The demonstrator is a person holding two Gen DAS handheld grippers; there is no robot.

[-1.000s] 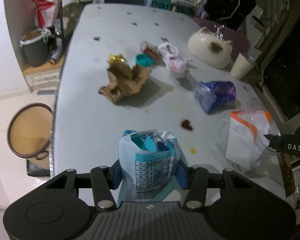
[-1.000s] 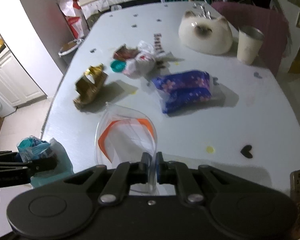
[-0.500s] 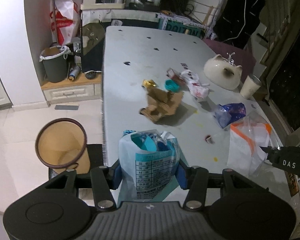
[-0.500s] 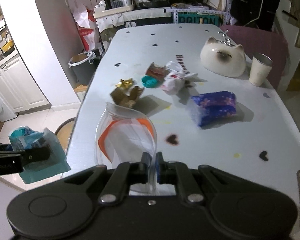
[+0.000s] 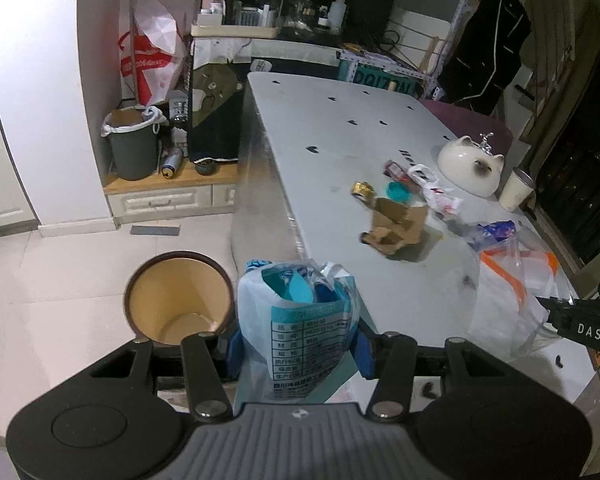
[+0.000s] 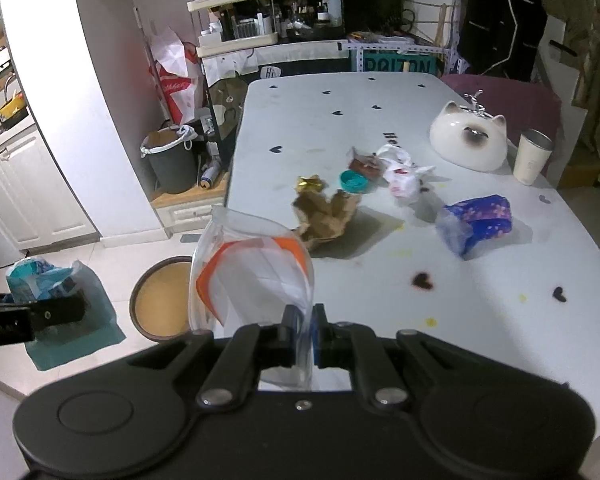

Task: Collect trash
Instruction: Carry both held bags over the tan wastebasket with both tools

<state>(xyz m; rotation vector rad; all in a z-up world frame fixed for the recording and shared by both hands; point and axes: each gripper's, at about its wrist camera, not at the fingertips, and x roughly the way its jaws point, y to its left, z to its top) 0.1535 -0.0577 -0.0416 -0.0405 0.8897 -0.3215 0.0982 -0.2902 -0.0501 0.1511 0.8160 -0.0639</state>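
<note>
My left gripper [image 5: 296, 350] is shut on a teal and white plastic packet [image 5: 300, 320], held just right of a round brown bin [image 5: 178, 300] on the floor. My right gripper [image 6: 303, 334] is shut on a clear plastic bag with orange trim [image 6: 256, 276], held over the table's near-left corner. In the right wrist view the left gripper [image 6: 32, 312] and its packet [image 6: 60, 284] hang left of the bin [image 6: 160, 300]. On the white table [image 6: 420, 100] lie crumpled brown cardboard [image 6: 326, 216], a gold wrapper [image 6: 310, 183], a teal lid [image 6: 354, 181], a white wrapper [image 6: 404, 176] and a blue packet [image 6: 476, 224].
A cat-shaped ceramic dish [image 6: 468, 142] and a cream cup [image 6: 534, 158] stand at the table's far right. A grey lined bin [image 5: 134, 144] sits on a low wooden step by the wall, beside a red and white bag [image 5: 152, 60]. Shelves stand behind the table.
Both grippers have drawn back from the table and risen, each keeping its load. The floor bin has come into full view, close beside the left gripper's packet.
</note>
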